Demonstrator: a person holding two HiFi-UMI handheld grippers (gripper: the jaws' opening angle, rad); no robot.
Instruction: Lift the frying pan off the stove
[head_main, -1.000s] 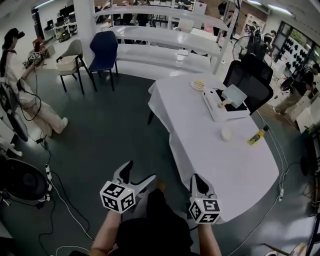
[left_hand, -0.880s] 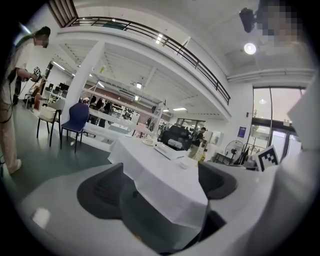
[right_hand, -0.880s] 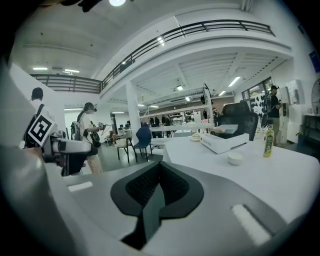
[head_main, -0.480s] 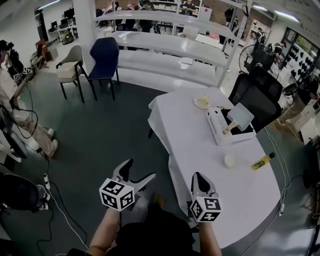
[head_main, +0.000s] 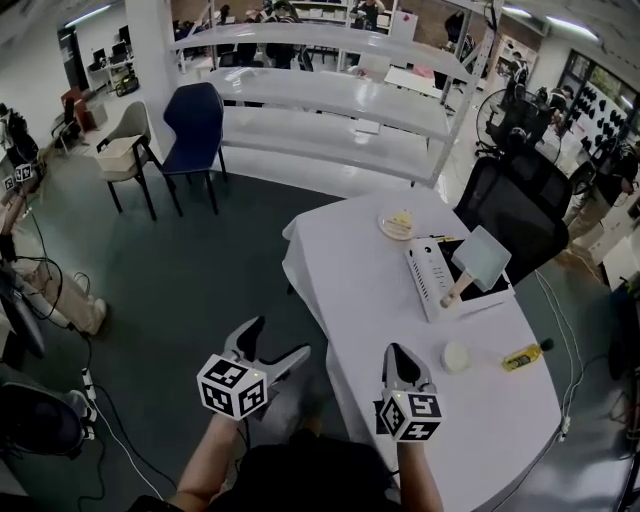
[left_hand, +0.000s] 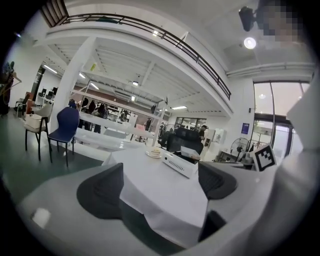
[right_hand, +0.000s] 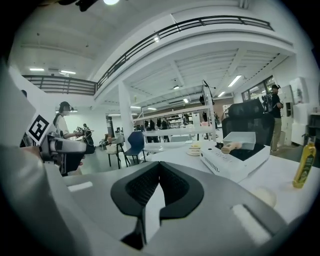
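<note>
Closer now: the table (head_main: 365, 300) has slid down towards the person over the last second, and both grippers ride in front at the same height as before. Nothing of the job itself is done yet. The frying pan (head_main: 483, 255) sits squarely on the stove (head_main: 427, 268), over by the table's far right edge next to the black office chair (head_main: 515, 195), with its wooden handle angled back towards the near edge.

The left gripper (head_main: 278, 340) has its jaws spread wide with only the tablecloth showing between them. The right gripper (head_main: 397, 356) has its jaws pressed together on nothing. Both are well apart from the pan, hanging off the table's near left corner.

A plate (head_main: 399, 224) stands at the far edge, a yellow bottle (head_main: 522, 356) lies near the right edge, and beside it is a small white round thing (head_main: 456, 357), a lid or a dish, hard to say from here.

What's left, by my reckoning, is everything: close in, open the right jaws, take the handle, lift.
</note>
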